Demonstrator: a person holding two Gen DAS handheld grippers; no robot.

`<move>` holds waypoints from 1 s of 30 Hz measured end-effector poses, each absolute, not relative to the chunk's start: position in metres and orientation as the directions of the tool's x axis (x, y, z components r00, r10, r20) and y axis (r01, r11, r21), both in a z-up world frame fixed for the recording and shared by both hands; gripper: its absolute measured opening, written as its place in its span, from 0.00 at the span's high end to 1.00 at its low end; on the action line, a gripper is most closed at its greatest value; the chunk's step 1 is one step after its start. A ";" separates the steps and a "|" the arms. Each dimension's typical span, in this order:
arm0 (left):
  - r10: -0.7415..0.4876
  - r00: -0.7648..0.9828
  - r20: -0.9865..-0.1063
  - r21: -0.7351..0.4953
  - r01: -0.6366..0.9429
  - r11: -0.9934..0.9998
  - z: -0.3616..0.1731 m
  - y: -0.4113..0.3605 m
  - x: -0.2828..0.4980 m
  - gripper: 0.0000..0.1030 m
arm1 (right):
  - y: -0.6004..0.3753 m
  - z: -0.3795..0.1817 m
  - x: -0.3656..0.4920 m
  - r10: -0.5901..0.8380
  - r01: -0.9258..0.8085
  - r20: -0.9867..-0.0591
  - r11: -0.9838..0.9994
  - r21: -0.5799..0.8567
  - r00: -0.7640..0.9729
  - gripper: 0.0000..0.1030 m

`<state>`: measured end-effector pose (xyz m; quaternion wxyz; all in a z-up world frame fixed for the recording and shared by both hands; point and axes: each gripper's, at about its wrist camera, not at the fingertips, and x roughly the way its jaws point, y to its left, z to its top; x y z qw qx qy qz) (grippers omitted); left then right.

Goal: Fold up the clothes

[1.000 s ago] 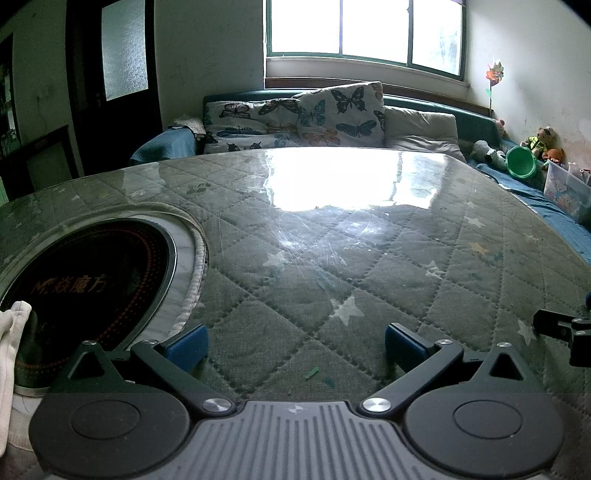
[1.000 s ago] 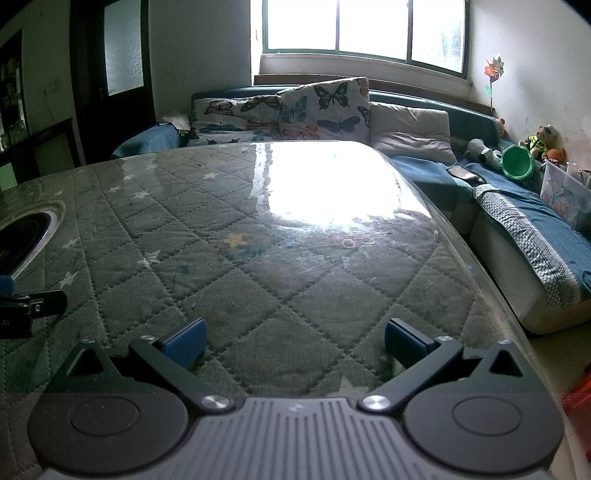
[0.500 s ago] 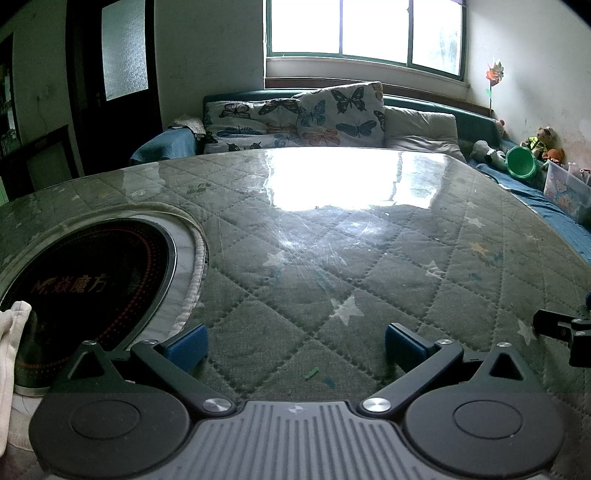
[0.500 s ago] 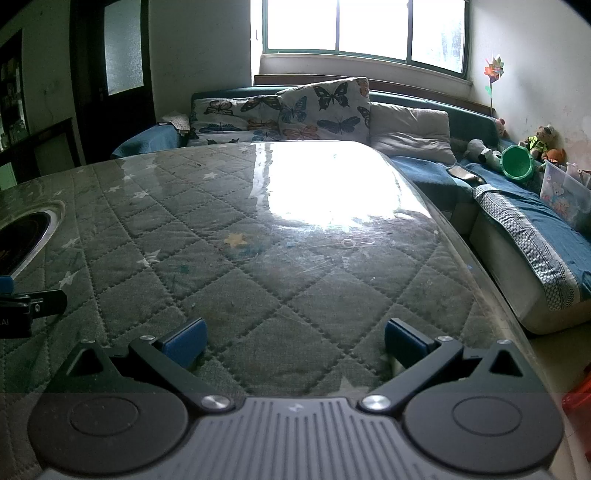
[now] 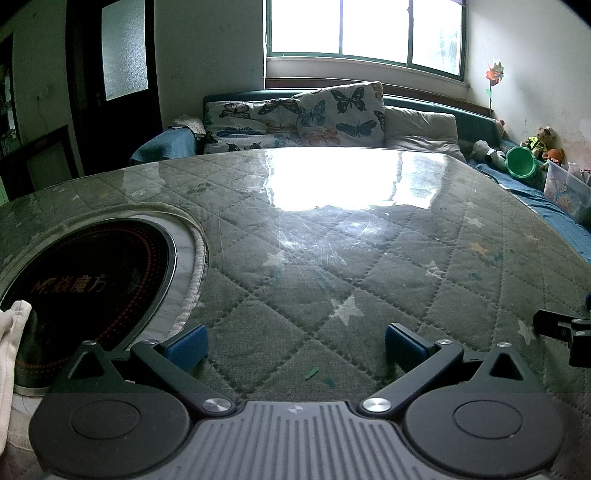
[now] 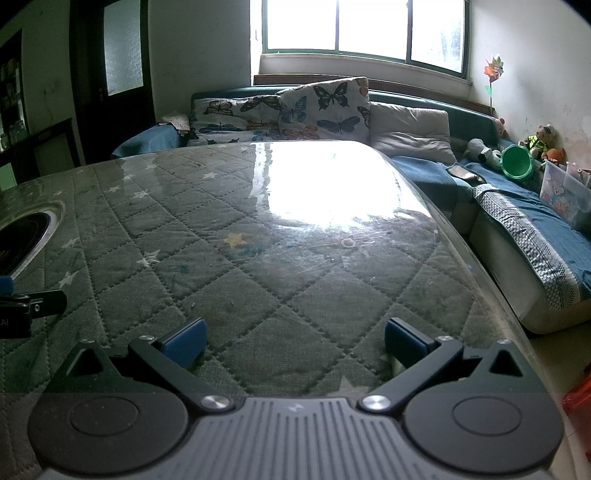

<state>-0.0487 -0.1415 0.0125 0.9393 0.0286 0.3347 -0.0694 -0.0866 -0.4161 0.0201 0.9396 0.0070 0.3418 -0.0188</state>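
Left gripper [image 5: 293, 341]: blue pads wide apart, nothing between them, sitting low over the quilted table cover [image 5: 332, 258]. Right gripper [image 6: 293, 339]: same, pads spread and empty, near the table's right edge. Each shows at the other's frame margin, so they're side by side and level.

Clothes: only candidate is a white cloth [image 5: 11, 347] at the extreme left of the left wrist view, near side, draped beside the round black induction hob [image 5: 85, 280] set into the table. Can't tell what garment it is, since most of it is cut off by the frame. Right wrist view has no clothing at all.

Further out: glare patch from the window [image 5: 364, 27] across the far half of the table, butterfly cushions [image 5: 295, 118] on the sofa behind, green bucket [image 5: 521, 162] and toys far right.

Risks, my read:
- cloth is outside both grippers' forward view, so the reach to it starts blind
- the cover looks to be under clear film, so a low pinch could slide or grab the cover instead
- hob rim is just beside the cloth; a dragged hem could catch on the raised edge
- right gripper near the table edge, so fabric spread that way could slip off
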 end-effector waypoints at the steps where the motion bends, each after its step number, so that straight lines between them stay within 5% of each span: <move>1: -0.111 0.766 -0.633 0.007 0.149 0.989 0.013 -0.142 -0.049 0.00 | -0.416 0.020 -0.086 -0.030 0.040 -0.643 0.999 0.001 0.766 0.00; 30: -0.111 0.766 -0.633 0.007 0.150 0.989 0.012 -0.141 -0.049 0.00 | -0.417 0.022 -0.088 -0.030 0.041 -0.643 0.999 0.001 0.765 0.00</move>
